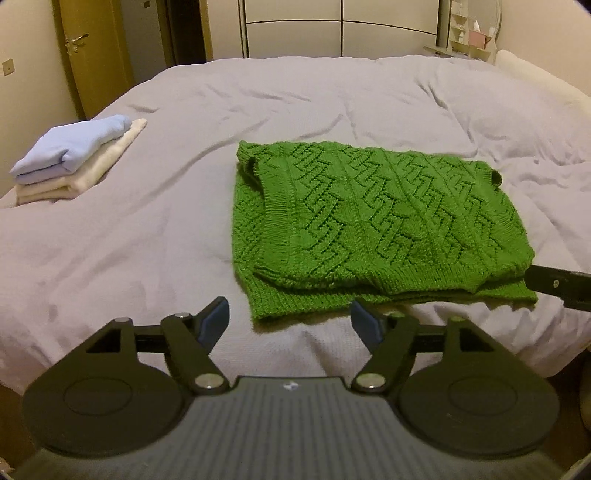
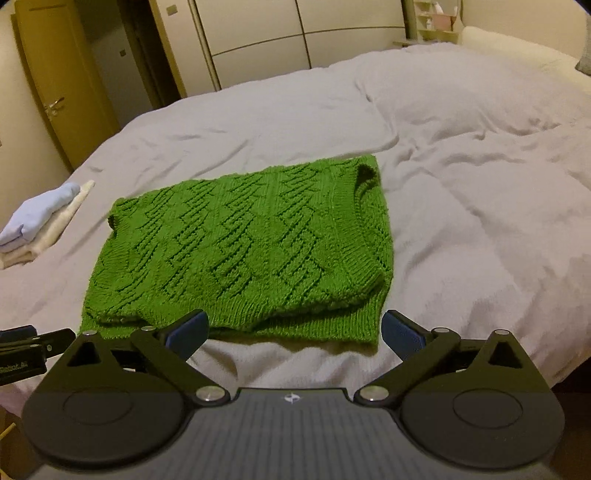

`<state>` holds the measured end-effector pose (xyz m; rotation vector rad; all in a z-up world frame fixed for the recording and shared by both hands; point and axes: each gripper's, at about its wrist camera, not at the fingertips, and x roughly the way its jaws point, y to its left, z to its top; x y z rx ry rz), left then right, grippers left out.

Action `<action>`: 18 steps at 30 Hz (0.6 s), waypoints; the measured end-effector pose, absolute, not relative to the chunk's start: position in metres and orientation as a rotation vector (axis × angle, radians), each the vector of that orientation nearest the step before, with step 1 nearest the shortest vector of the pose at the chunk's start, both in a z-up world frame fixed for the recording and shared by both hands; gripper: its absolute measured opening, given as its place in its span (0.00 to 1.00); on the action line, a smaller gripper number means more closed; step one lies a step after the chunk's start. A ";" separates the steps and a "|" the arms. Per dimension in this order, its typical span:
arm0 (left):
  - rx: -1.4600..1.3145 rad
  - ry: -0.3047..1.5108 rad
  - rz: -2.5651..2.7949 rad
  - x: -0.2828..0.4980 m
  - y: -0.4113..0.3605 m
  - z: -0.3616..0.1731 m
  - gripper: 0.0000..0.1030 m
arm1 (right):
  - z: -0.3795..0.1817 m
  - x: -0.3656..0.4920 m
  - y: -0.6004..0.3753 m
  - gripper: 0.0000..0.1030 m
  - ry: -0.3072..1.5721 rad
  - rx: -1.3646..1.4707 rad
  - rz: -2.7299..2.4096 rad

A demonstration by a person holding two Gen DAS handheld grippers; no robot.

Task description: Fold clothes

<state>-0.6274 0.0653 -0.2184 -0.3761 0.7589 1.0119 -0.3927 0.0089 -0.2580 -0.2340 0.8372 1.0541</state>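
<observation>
Green sweater (image 1: 373,218) lies beyond both parted tongs.

A bed (image 1: 155,206) lying under a rumpled lilac cover; wooden door (image 1: 92,55) and pale wardrobe (image 1: 340,29) standing behind.

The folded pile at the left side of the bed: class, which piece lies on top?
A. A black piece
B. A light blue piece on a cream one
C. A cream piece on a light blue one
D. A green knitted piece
B: the light blue piece rests on the cream piece, while the green knit lies apart on the bed cover.
</observation>
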 end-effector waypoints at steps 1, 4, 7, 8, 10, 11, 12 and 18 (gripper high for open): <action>-0.374 0.756 1.014 -0.629 0.063 -0.217 0.71 | -0.257 -0.395 0.008 0.99 0.836 -0.237 1.054; -0.367 0.754 1.020 -0.630 0.058 -0.215 0.75 | -0.253 -0.399 0.003 0.99 0.827 -0.242 1.053; -0.358 0.760 1.022 -0.631 0.052 -0.215 0.77 | -0.253 -0.403 -0.001 0.99 0.821 -0.241 1.053; -0.357 0.762 1.020 -0.632 0.050 -0.215 0.77 | -0.253 -0.403 -0.001 0.99 0.820 -0.245 1.048; -0.356 0.763 1.018 -0.633 0.048 -0.214 0.78 | -0.254 -0.404 -0.002 0.99 0.818 -0.256 1.036; -0.355 0.762 1.019 -0.634 0.046 -0.213 0.79 | -0.255 -0.404 -0.003 0.99 0.819 -0.259 1.035; -0.353 0.761 1.020 -0.635 0.045 -0.213 0.80 | -0.255 -0.405 -0.003 0.99 0.820 -0.261 1.034; -0.346 0.757 1.017 -0.634 0.041 -0.211 0.83 | -0.254 -0.409 -0.006 0.99 0.802 -0.292 1.028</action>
